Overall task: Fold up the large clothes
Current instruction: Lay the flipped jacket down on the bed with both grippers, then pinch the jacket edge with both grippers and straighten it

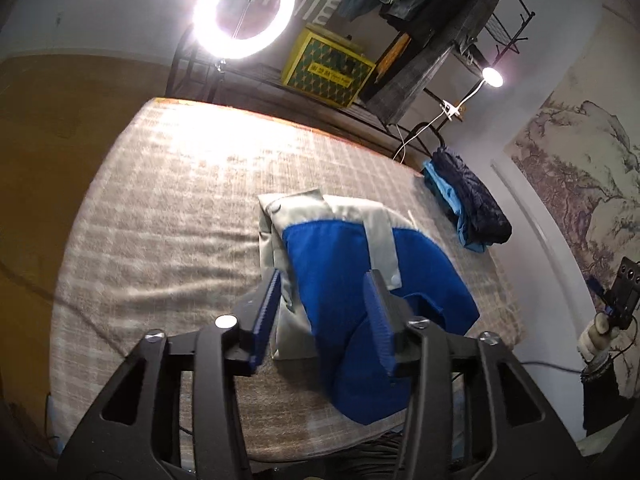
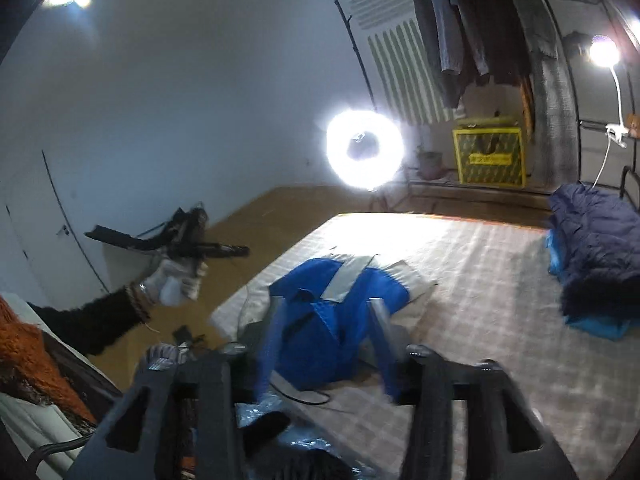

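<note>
A blue and grey garment (image 1: 320, 248) lies folded into a compact bundle on the checked bed cover (image 1: 160, 220), near the front edge. My left gripper (image 1: 324, 280) hovers above it, open, with its blue pads apart and nothing pressed between them. In the right wrist view the same garment (image 2: 312, 284) lies below my right gripper (image 2: 326, 304), which is blurred, open and holds nothing. A gloved hand (image 2: 172, 284) carries the left gripper (image 2: 192, 240) off to the left, above the floor. The right gripper (image 1: 620, 296) shows at the far right edge of the left wrist view.
A pile of folded clothes (image 1: 468, 204), dark navy over light blue, sits at the bed's right side (image 2: 596, 256). Beyond the bed stand a ring light (image 1: 244, 8), a yellow box (image 1: 328, 68) and a rack of hanging clothes (image 1: 432, 12). A cable (image 2: 304, 398) lies at the front edge.
</note>
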### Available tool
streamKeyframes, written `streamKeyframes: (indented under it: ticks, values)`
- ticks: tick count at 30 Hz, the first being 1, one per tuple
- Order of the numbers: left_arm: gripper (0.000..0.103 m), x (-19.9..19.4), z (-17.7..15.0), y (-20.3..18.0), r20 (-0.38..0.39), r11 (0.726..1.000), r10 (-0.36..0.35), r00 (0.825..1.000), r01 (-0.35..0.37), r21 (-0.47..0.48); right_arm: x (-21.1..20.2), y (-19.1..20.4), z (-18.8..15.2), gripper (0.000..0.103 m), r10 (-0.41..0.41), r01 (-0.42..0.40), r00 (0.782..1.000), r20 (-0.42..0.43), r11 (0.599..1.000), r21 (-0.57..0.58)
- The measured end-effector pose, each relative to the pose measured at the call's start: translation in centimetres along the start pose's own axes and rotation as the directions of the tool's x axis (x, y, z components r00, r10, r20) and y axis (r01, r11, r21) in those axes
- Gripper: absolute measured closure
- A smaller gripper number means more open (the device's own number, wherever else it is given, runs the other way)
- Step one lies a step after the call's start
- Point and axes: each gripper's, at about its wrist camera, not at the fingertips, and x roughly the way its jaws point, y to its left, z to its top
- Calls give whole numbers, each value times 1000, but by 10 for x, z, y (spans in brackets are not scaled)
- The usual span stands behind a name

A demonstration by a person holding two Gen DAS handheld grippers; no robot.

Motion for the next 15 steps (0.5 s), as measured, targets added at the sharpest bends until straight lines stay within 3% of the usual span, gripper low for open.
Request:
streamKeyframes:
  ticks: [4, 8, 15]
  values:
    - [54, 25, 6, 10, -29, 999, -11, 1000, 9, -53, 33, -26, -6, 39, 26, -25, 1000, -9, 995, 100]
    - [54, 73, 6, 27, -88, 991, -42, 995, 31, -132, 111, -67, -19, 39, 44, -21, 994, -103, 975, 220]
    - [53, 156, 19, 59, -175, 958, -121, 977, 69, -280, 244, -140, -30, 39, 127, -32, 975, -181, 890, 454]
